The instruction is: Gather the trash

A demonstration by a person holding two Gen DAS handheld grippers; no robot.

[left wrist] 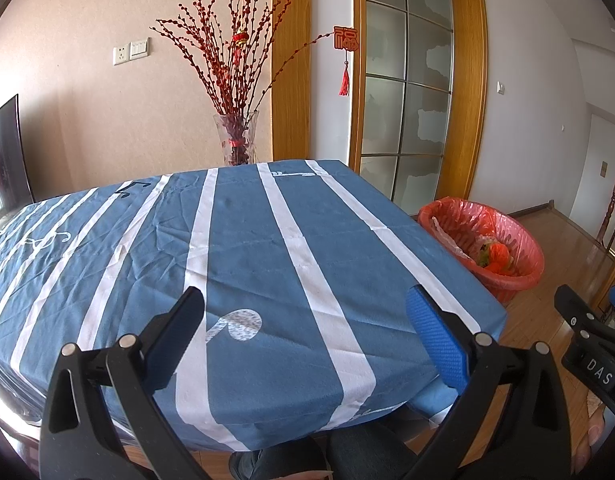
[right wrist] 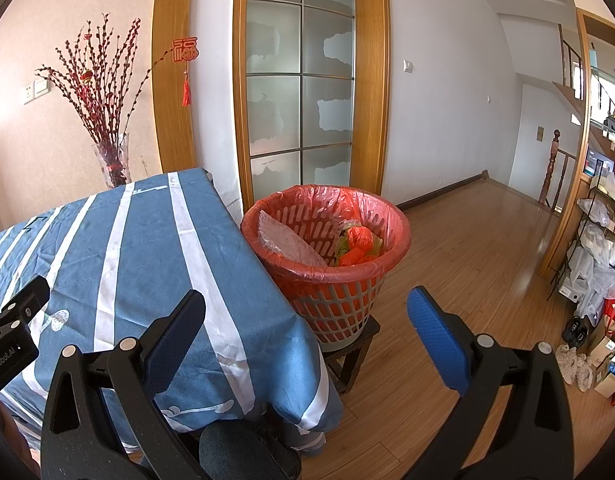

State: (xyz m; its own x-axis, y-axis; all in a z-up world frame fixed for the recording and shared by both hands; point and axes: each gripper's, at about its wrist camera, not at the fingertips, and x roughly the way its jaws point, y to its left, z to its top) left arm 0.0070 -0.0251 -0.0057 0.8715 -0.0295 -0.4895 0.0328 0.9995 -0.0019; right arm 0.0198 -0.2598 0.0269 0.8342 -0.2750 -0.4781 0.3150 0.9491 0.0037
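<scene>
Hovering over the tablecloth [left wrist: 243, 248], left gripper [left wrist: 307, 320] gaping (empty), right gripper [right wrist: 307, 320] likewise, bin [right wrist: 327, 264] beside.

White letters "DAS" stand on the black body of the right hand-held gripper [left wrist: 597, 372], at the left-wrist view's right edge. "GenRobot.AI" runs along the left hand-held gripper [right wrist: 3, 360]. The red ornament [right wrist: 185, 50] beside the door frame forms the character 福.
</scene>
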